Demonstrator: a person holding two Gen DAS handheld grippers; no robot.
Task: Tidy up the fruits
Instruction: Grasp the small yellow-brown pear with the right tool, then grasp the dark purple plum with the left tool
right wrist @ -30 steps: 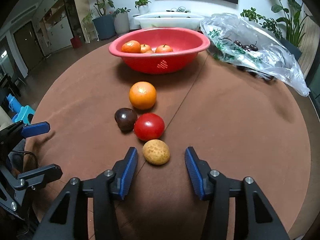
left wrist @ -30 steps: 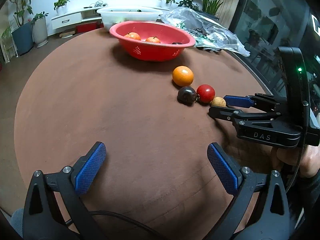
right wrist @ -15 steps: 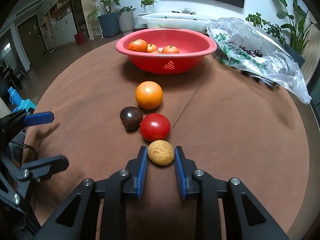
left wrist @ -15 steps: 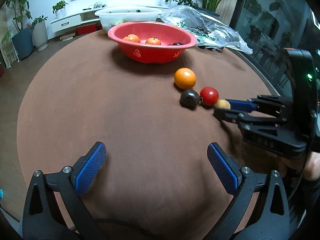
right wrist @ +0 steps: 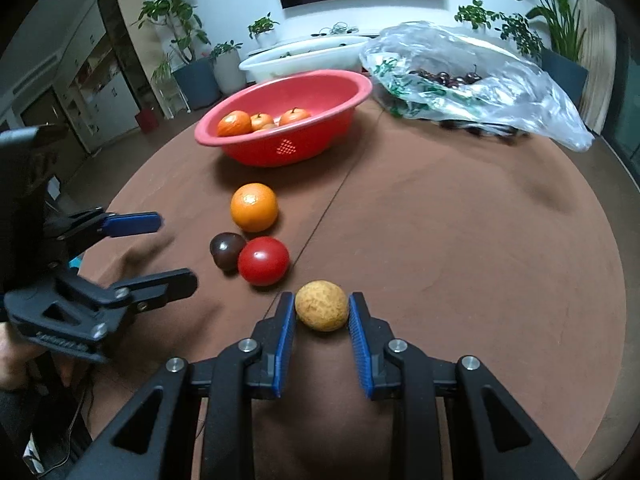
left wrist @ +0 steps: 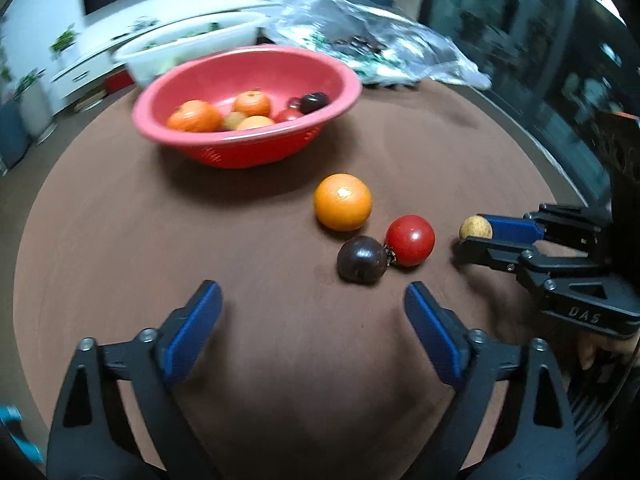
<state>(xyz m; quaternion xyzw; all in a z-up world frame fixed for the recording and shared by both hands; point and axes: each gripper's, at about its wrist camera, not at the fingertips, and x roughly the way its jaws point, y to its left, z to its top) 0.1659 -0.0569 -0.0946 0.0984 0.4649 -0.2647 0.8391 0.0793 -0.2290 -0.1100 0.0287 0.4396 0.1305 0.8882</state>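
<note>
1. Blue pads on the left tongs point(left wrist: 312, 336) stand wide apart with nothing between them. They have just been closing a bit, and they point at the dark plum point(left wrist: 362, 259).
2. Next come the orange point(right wrist: 254, 207), the plum and the red tomato point(right wrist: 263, 261), loose on the brown worktop point(right wrist: 460, 240) just before the red basket point(right wrist: 280, 128).
3. The right tongs point(right wrist: 321, 314) are squeezed on the small tan fruit point(right wrist: 321, 311).
4. It is round, so it might slip out and roll away. The plum touches the tomato, so grabbing one could push the other.
5. Blur hides some fruit in the basket. The plastic bag point(right wrist: 472, 80) makes its dark fruit hard to name.
</note>
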